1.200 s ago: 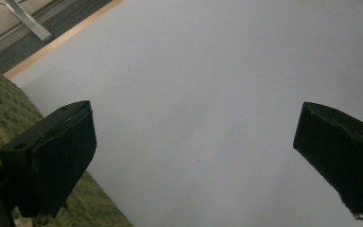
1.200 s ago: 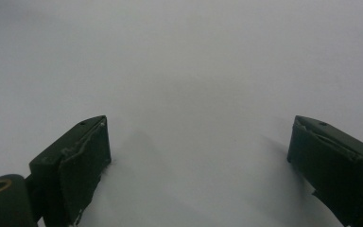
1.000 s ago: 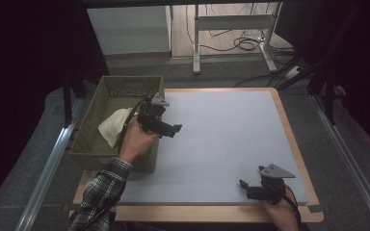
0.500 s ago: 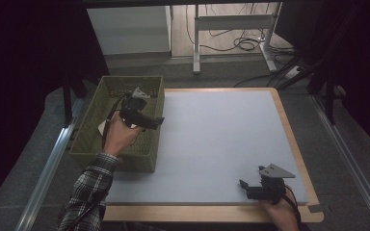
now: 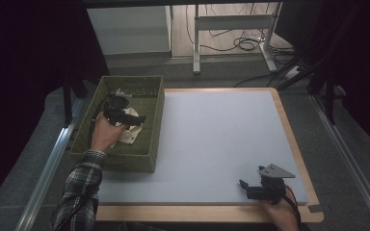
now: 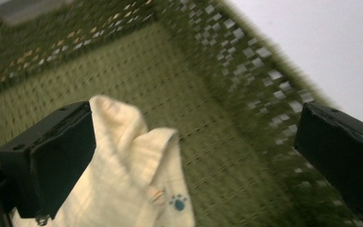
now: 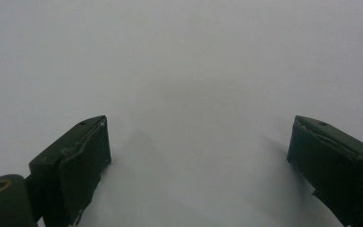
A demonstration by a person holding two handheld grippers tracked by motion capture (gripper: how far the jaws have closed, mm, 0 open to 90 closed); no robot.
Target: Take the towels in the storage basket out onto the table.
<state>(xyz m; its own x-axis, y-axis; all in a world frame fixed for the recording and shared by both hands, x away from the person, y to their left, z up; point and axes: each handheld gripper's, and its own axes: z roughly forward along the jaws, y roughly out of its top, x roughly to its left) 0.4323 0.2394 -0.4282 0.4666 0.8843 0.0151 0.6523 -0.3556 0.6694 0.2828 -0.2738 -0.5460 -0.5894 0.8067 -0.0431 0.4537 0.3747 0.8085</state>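
Observation:
A cream cloth (image 5: 129,132) with a small blue paw print (image 6: 178,202) lies crumpled in the green woven basket (image 5: 150,103) at the table's left edge. My left gripper (image 5: 134,117) hovers inside the basket just above the cloth, jaws wide apart; in the left gripper view the cloth (image 6: 132,179) rises beside the left jaw, and nothing is clamped. My right gripper (image 5: 248,186) rests open on the pale mat (image 5: 221,139) near the front right corner, with bare mat (image 7: 194,94) between its jaws.
The mat lies on a wooden-edged table (image 5: 298,144). A white desk frame (image 5: 231,29) and cables (image 5: 243,44) stand on the floor beyond the table. Metal rails (image 5: 48,163) run along both sides.
My left gripper has moved left from the mat's edge into the basket and now hangs over the cloth. The right gripper has stayed put.

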